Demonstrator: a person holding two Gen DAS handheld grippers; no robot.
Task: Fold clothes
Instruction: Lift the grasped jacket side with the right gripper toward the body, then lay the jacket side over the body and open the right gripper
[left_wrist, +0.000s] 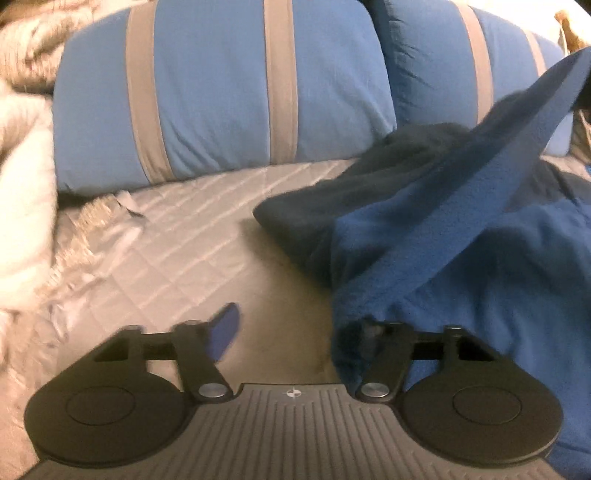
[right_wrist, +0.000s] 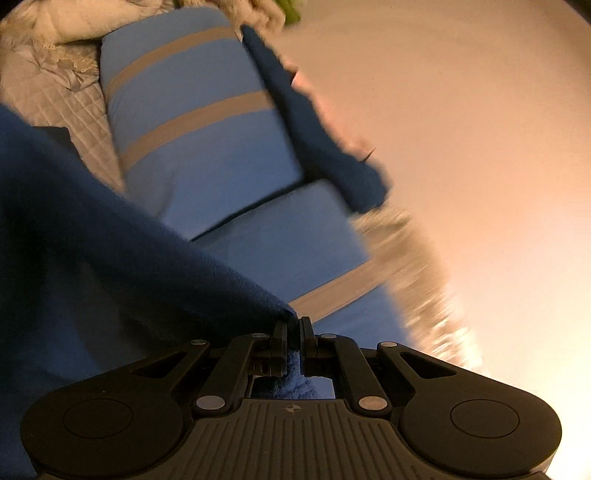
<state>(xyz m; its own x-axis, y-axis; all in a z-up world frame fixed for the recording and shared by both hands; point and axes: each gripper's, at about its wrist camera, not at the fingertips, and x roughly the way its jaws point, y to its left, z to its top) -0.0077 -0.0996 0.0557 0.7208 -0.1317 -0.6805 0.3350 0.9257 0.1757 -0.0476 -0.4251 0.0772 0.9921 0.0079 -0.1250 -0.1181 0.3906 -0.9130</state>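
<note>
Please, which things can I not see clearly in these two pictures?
- Left wrist view: the right finger of the left hand-held gripper is covered by the blue fleece garment.
- Left wrist view: the garment's raised end leaves the frame at the right edge.
- Right wrist view: the fringed cloth is motion-blurred.
- Right wrist view: the garment hides the bed below the right hand-held gripper.

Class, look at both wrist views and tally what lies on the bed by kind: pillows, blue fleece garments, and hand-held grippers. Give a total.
Blue pillows with grey stripes: 2 (pillow, second pillow)
Blue fleece garment: 1
Hand-held grippers: 2 (left hand-held gripper, right hand-held gripper)
Total: 5
</note>
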